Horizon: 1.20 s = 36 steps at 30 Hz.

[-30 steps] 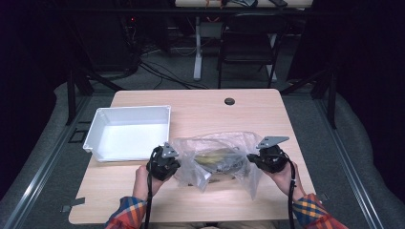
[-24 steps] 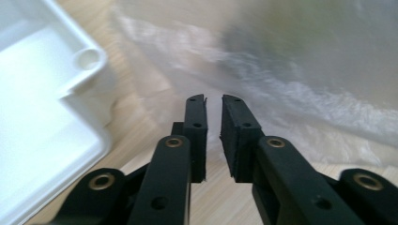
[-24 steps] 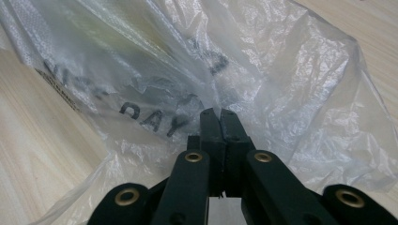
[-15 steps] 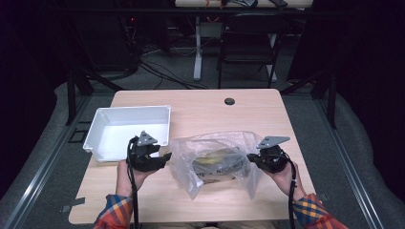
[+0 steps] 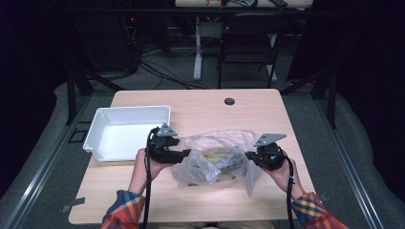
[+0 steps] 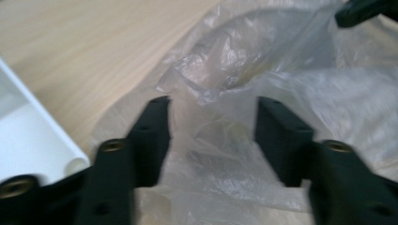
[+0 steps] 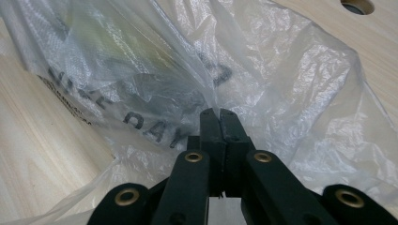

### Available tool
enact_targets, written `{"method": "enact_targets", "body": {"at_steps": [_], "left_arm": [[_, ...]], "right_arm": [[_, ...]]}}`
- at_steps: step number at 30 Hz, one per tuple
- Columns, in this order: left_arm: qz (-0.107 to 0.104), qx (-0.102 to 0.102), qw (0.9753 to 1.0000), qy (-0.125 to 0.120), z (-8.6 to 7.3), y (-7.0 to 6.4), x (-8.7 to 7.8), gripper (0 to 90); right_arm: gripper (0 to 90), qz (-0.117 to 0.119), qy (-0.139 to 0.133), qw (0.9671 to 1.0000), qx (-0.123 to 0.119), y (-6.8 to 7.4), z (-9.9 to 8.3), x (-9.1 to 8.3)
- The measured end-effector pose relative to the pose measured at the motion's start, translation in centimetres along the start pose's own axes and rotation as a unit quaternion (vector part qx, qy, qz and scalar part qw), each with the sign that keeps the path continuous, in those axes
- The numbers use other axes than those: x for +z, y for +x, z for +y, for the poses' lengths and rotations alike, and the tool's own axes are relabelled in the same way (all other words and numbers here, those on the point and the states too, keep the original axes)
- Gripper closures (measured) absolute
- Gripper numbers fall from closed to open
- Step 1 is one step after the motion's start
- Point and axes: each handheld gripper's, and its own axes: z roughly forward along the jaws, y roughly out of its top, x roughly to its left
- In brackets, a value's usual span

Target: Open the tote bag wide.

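Since 0.5 s ago the left gripper (image 5: 185, 153) has come back toward the clear plastic bag (image 5: 217, 160): it was pulled off to the left, apart from the bag, and now its tips are at the bag's left edge again. Bag and right gripper (image 5: 249, 156) look unchanged in that time.

Left to right, high view: white tray (image 5: 95, 130) sits at the table's (image 5: 200, 102) left, near the left hand. Left forearm comes up from the bottom edge, plaid sleeve, gripper pointing right w/ grey plate on top. In the left gripper view its jaws stand wide apart, crumpled film of the bag (image 6: 234, 84) between and ahead of them, tray corner (image 6: 33, 145) at lower left.

Bag lies at table centre, nearer the person's edge, w/ yellowish and dark contents inside, too blurred to name.

Right forearm angles in from lower right, gripper pointing left at the bag's right edge. Right gripper view: jaws pressed together, pinching a fold of the bag (image 7: 141, 70), printed lettering on the film.
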Motion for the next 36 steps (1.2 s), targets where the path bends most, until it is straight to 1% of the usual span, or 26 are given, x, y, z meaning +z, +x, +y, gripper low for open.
{"method": "enact_targets", "body": {"at_steps": [2, 4, 5, 6, 7, 8, 10, 11, 12, 14, 16, 17, 18, 19, 20, 23, 26, 28, 29, 30, 31, 32, 33, 35, 36], "left_arm": [[-0.006, 0.000, 0.9999, 0.015, -0.3, 0.3, 1.3, 67.6], [0.000, -0.001, 0.9995, 0.031, -0.7, 0.4, 2.6, 81.1], [0.003, 0.004, 0.9990, 0.045, -0.8, 0.4, 3.1, 85.9], [0.011, 0.008, 0.9985, 0.052, -1.0, 0.2, 3.6, 88.6], [0.013, 0.008, 0.9981, 0.060, -1.1, 0.1, 4.1, 89.5], [0.017, 0.013, 0.9974, 0.068, -1.3, 0.0, 4.6, 89.9], [0.020, 0.018, 0.9964, 0.080, -1.4, -0.2, 5.1, 90.0], [0.025, 0.023, 0.9957, 0.085, -1.5, -0.3, 5.3, 90.0], [0.028, 0.026, 0.9953, 0.088, -1.5, -0.3, 5.5, 90.0], [0.031, 0.026, 0.9948, 0.094, -1.7, -0.3, 5.8, 90.0], [0.033, 0.026, 0.9945, 0.096, -1.9, -0.2, 6.0, 90.0], [0.036, 0.024, 0.9944, 0.096, -2.0, -0.1, 6.2, 90.0], [0.039, 0.023, 0.9943, 0.096, -2.1, 0.0, 6.3, 90.0], [0.041, 0.024, 0.9939, 0.100, -2.2, 0.0, 6.5, 90.0], [0.043, 0.023, 0.9934, 0.104, -2.3, 0.1, 6.7, 90.0], [0.046, 0.026, 0.9920, 0.114, -2.5, 0.1, 7.3, 90.0], [0.043, 0.026, 0.9915, 0.120, -2.7, 0.1, 7.6, 90.0], [0.042, 0.027, 0.9915, 0.120, -2.8, 0.1, 7.7, 90.0], [0.042, 0.024, 0.9918, 0.118, -2.8, 0.1, 7.6, 90.0], [0.040, 0.021, 0.9922, 0.117, -2.9, 0.1, 7.6, 90.0], [0.038, 0.019, 0.9925, 0.115, -2.9, 0.2, 7.5, 90.0], [0.031, 0.014, 0.9933, 0.110, -2.9, 0.3, 7.4, 90.0], [0.024, 0.011, 0.9935, 0.110, -2.9, 0.3, 7.3, 90.0], [0.021, 0.008, 0.9944, 0.103, -2.8, 0.4, 7.1, 90.0], [0.018, 0.006, 0.9947, 0.101, -2.8, 0.5, 7.0, 90.0]], "right_arm": [[90.0, -0.002, 0.005, 1.0000, 0.000, -0.2, 0.1, 0.3], [90.0, -0.004, 0.009, 0.9999, 0.005, -0.6, 0.1, 0.7], [90.0, -0.005, 0.012, 0.9999, 0.008, -0.8, 0.0, 0.9], [90.0, -0.008, 0.014, 0.9998, 0.008, -1.0, 0.0, 1.1], [90.0, -0.011, 0.015, 0.9998, 0.011, -1.2, 0.0, 1.3], [90.0, -0.012, 0.018, 0.9997, 0.013, -1.5, -0.1, 1.5], [90.0, -0.018, 0.024, 0.9994, 0.018, -2.0, -0.2, 1.9], [90.0, -0.018, 0.028, 0.9993, 0.020, -2.2, -0.3, 2.2], [90.0, -0.017, 0.033, 0.9991, 0.021, -2.4, -0.4, 2.5], [90.0, -0.019, 0.044, 0.9986, 0.022, -2.7, -0.6, 3.2], [90.0, -0.024, 0.049, 0.9982, 0.025, -2.8, -0.7, 3.9], [90.0, -0.029, 0.051, 0.9980, 0.024, -2.8, -0.7, 4.2], [89.8, -0.029, 0.060, 0.9976, 0.020, -3.0, -0.8, 4.4], [89.6, -0.035, 0.062, 0.9973, 0.019, -3.0, -0.8, 4.6], [89.4, -0.035, 0.064, 0.9972, 0.018, -3.0, -0.8, 4.9], [88.7, -0.046, 0.078, 0.9959, 0.008, -3.0, -0.8, 5.6], [87.1, -0.051, 0.089, 0.9948, 0.004, -3.3, -1.0, 6.1], [83.9, -0.051, 0.097, 0.9940, 0.006, -3.4, -1.1, 6.1], [81.3, -0.050, 0.102, 0.9936, 0.004, -3.6, -1.1, 6.0], [77.4, -0.047, 0.103, 0.9935, 0.007, -3.7, -1.1, 5.8], [73.1, -0.039, 0.105, 0.9936, 0.014, -3.9, -1.1, 5.4], [69.0, -0.035, 0.096, 0.9946, 0.019, -4.1, -1.1, 5.0], [63.7, -0.032, 0.090, 0.9950, 0.027, -4.2, -1.0, 4.4], [56.8, -0.022, 0.078, 0.9962, 0.034, -4.4, -0.7, 2.9], [54.1, -0.021, 0.063, 0.9971, 0.038, -4.4, -0.5, 2.1]]}}
